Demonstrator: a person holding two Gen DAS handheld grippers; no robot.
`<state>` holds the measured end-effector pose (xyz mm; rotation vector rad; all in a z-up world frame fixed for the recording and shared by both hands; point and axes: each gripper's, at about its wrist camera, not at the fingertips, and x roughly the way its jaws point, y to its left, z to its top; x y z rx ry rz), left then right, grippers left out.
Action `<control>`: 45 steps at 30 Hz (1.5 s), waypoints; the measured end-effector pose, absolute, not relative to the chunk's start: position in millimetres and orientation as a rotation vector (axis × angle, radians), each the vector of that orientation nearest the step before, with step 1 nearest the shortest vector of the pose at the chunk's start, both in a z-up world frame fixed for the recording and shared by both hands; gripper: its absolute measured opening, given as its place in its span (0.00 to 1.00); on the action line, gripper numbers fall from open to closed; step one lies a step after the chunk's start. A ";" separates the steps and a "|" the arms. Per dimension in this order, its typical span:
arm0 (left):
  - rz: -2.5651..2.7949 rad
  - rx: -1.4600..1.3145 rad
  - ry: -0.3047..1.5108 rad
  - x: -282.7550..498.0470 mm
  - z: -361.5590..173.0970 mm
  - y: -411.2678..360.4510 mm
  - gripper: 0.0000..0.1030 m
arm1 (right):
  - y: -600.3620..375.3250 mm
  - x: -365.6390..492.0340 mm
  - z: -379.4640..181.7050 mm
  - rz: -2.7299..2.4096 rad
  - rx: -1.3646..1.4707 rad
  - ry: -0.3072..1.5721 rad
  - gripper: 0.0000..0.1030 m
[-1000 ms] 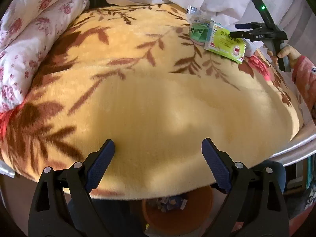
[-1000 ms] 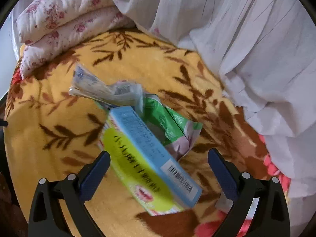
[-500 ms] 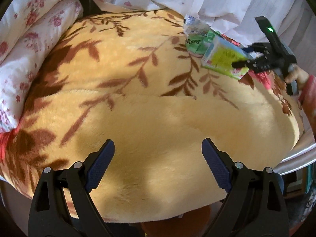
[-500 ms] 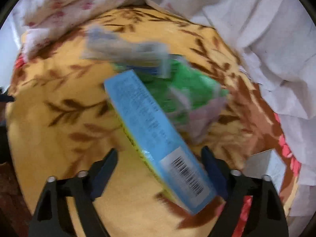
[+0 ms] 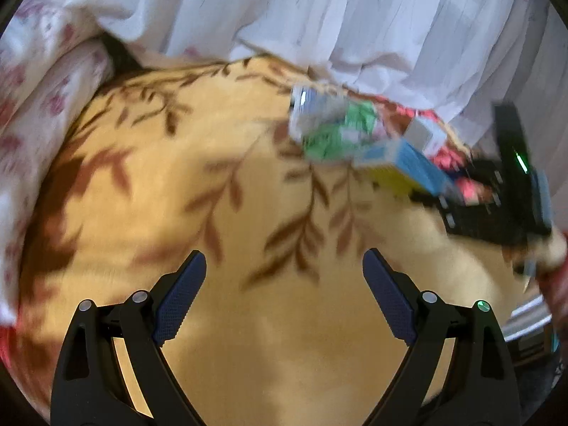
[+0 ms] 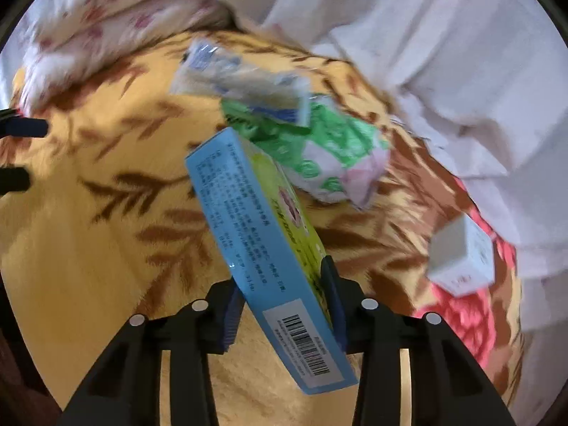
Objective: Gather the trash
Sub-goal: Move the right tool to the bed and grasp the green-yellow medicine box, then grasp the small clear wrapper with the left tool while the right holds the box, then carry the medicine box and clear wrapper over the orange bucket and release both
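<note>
One blue box [image 6: 255,227], one white box [image 6: 461,262], two crumpled wrappers [image 6: 330,149], two hand-held grippers [image 6: 284,305].

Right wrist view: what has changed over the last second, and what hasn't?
The right gripper has moved in on the flat blue and yellow cardboard box; its jaws have just been closing, and the fingers now clamp the box, tipped up on edge. The left gripper has come nearer the pile, open and empty. The green and white wrapper, the silver-blue foil packet and the small white box stay on the yellow leaf-patterned blanket.
</note>
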<state>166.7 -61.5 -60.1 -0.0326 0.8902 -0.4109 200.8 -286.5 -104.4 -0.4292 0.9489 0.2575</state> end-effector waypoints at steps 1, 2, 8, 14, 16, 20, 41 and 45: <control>-0.422 -0.026 0.886 180.8 -59.2 -67.3 0.85 | -290.1 198.7 -100.8 0.237 -0.407 0.943 0.38; -0.433 -0.022 0.894 193.0 -59.7 -72.9 0.85 | -293.7 194.3 -97.4 0.219 -0.379 0.938 0.36; -0.457 -0.021 0.883 256.4 -64.7 -103.1 0.82 | -307.3 157.0 -81.4 0.209 -0.254 0.923 0.33; -0.472 -0.008 0.871 276.7 -61.6 -118.0 0.26 | -312.9 126.9 -74.5 0.220 -0.201 0.895 0.32; -0.494 -0.031 0.865 276.8 -58.9 -117.1 0.10 | -312.2 118.7 -73.1 0.223 -0.195 0.884 0.32; -0.542 -0.054 0.811 257.9 -46.0 -113.1 0.04 | -315.1 109.3 -70.9 0.231 -0.154 0.868 0.32; -0.630 -0.042 0.670 10.1 -3.7 -24.1 0.03 | -251.0 -4.2 -32.1 0.382 -0.156 0.774 0.32; -0.639 -0.007 0.702 -30.6 -16.4 -12.6 0.03 | -235.8 -30.6 -32.7 0.403 -0.166 0.787 0.32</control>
